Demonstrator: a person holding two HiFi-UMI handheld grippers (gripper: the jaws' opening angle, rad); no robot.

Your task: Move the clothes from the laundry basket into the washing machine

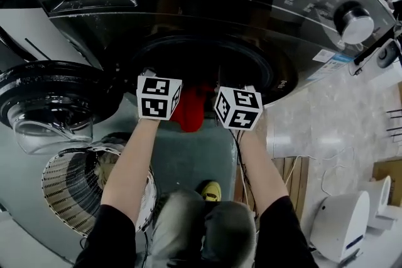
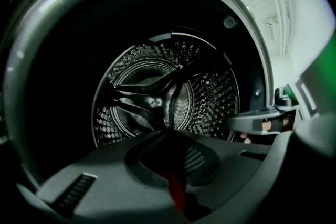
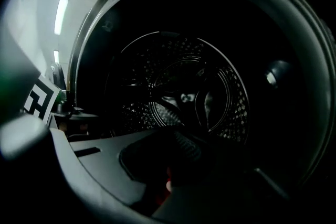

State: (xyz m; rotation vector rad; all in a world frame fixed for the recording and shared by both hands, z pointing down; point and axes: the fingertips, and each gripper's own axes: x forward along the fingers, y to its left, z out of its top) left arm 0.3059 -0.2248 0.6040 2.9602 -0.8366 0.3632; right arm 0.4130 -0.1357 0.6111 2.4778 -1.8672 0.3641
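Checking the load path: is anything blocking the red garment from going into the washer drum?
Nothing visible: the door is swung open leftward, and the drum lies open ahead of the red garment.

To my right the floor (image 1: 326, 111) is pale and marbled; wooden boards (image 1: 290, 174) lie on it; beyond them stands a rounded white appliance (image 1: 342, 226); my yellow shoe (image 1: 211, 190) shows below; a ceiling light strip (image 3: 60, 16) glows in the right gripper view.
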